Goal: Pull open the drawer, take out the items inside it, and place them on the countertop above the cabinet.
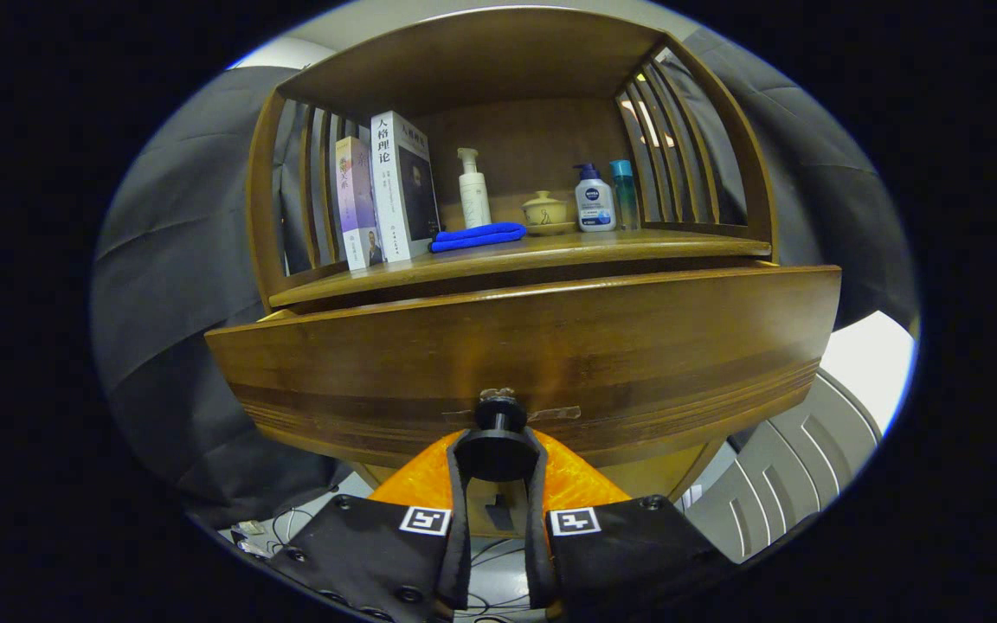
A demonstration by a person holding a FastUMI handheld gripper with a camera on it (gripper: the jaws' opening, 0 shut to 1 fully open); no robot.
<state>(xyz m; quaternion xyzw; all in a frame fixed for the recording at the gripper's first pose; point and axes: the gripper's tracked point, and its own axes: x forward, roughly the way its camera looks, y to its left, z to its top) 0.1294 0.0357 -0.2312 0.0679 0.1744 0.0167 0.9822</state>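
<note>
Gripper view: gripper [498, 459] fingers clamped on black drawer knob [498, 437], dead ahead at 12 o'clock. Wooden drawer [550, 346] front behind knob, pulled out slightly. Countertop [568, 249] beyond at 12, holding books [386, 195], blue cloth [477, 236], bottles [594, 199].

Gripper [498, 450]: fingers clamped on the drawer knob [498, 437]
Drawer [533, 346]: pulled out, near
Countertop [550, 251]: books [386, 195] left, bottles [595, 199] right

Two books [386, 195] stand upright beside a white pump bottle [473, 189]. A folded blue cloth [477, 236] lies nearby. A lidded cup [544, 210] sits beside two more bottles [604, 197].
</note>
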